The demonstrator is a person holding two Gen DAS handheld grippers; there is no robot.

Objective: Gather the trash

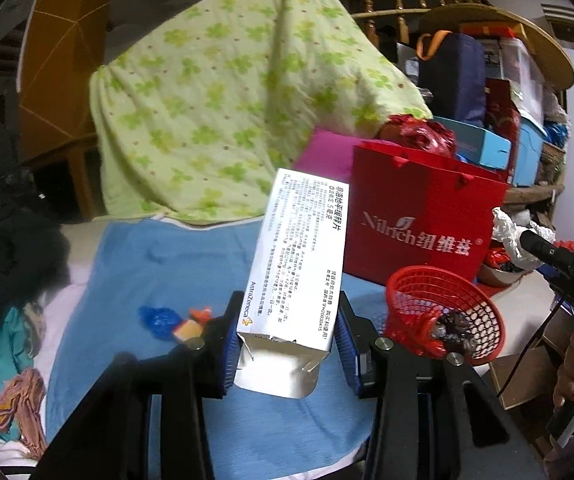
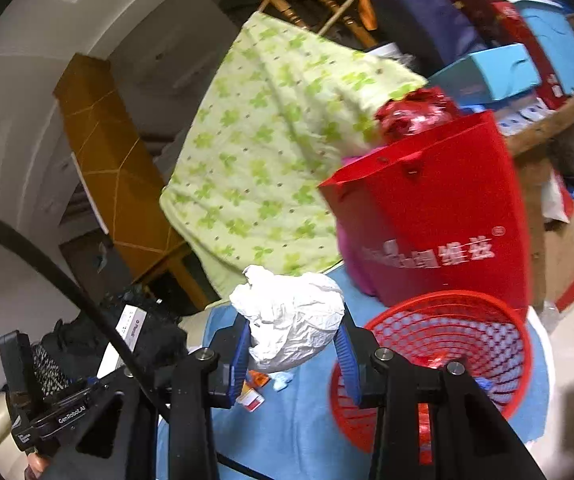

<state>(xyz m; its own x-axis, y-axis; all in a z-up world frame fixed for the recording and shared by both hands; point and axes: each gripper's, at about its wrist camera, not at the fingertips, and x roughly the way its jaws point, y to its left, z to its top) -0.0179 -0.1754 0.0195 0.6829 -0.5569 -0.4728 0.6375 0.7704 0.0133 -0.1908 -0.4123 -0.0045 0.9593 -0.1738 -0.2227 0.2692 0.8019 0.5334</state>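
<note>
A: How was the left gripper (image 1: 287,350) posed?

B: Raised above the blue cloth-covered table (image 1: 135,264), jaws clamped on the near, torn end of a long white cardboard medicine box (image 1: 299,264). The box's long axis ran away from the camera, its far end tipped slightly left toward the green floral quilt (image 1: 223,92).

A: And the right gripper (image 2: 293,350)?

B: Also aloft, fingers closed on a crumpled white paper wad (image 2: 291,320), just left of the red mesh plastic basket (image 2: 447,344). The basket stood before the red paper gift bag (image 2: 439,216).
</note>
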